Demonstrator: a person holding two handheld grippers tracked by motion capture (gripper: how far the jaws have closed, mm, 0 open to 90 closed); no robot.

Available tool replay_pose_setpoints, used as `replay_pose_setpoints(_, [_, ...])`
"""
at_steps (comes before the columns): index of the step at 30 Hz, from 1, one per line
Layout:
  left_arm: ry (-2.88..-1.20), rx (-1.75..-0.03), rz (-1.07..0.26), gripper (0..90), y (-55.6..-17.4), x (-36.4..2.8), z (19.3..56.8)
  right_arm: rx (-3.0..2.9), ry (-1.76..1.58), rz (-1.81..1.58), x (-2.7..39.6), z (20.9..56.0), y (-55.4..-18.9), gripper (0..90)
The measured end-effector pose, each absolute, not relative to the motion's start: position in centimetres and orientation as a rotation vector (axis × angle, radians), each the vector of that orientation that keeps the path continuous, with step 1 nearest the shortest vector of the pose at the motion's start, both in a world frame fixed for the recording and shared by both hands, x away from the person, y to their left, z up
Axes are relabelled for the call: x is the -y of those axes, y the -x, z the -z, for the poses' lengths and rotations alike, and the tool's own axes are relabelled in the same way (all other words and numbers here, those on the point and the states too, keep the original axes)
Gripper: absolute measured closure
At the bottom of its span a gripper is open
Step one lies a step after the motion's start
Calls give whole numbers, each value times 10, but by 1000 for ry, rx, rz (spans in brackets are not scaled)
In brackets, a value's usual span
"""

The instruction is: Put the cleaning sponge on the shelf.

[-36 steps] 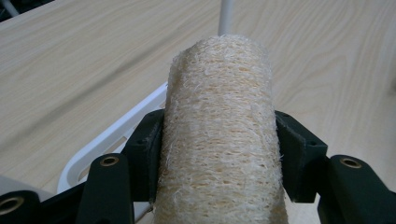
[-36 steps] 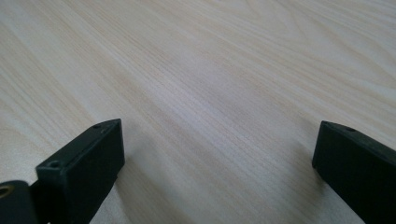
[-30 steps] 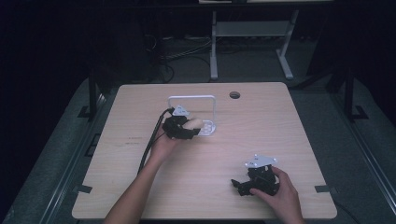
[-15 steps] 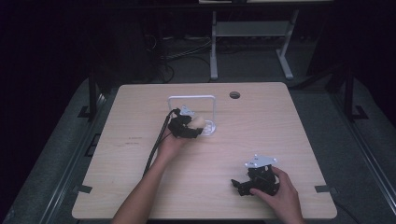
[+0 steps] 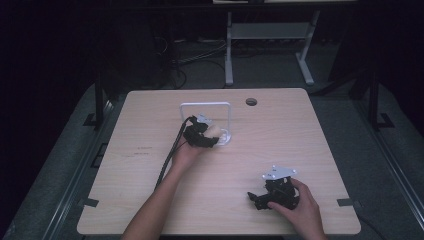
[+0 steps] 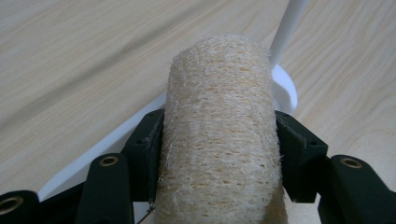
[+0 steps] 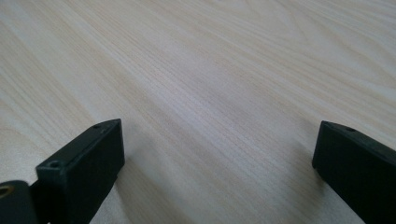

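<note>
A pale beige, coarsely fibrous loofah cylinder (image 6: 219, 135) is seen between matte black tongs (image 6: 219, 154), with brass-coloured rivets. A glossy white plastic frame stand (image 5: 206, 106) is set on a light wooden desk (image 5: 300, 140) marked with fine straight grain and a dark round hole. The other black tongs (image 7: 219, 158) are topped by a grey plate. The floor is dark grey.
</note>
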State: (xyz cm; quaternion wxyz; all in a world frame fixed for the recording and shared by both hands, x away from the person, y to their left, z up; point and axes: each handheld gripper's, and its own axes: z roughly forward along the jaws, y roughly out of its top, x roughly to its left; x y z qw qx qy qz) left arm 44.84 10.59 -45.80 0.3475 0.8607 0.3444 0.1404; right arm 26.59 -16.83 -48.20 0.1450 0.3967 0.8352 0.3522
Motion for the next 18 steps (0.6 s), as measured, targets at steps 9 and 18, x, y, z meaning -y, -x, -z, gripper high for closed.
replay_pose_setpoints(9, [-2236,-899,-347,402,-450,-105,462,-2406,-1143,-1015,168,482,-266,19])
replay_pose_setpoints(18, [-2237,-905,-334,362,-450,-105,462,-2406,-1143,-1015,168,482,-266,19])
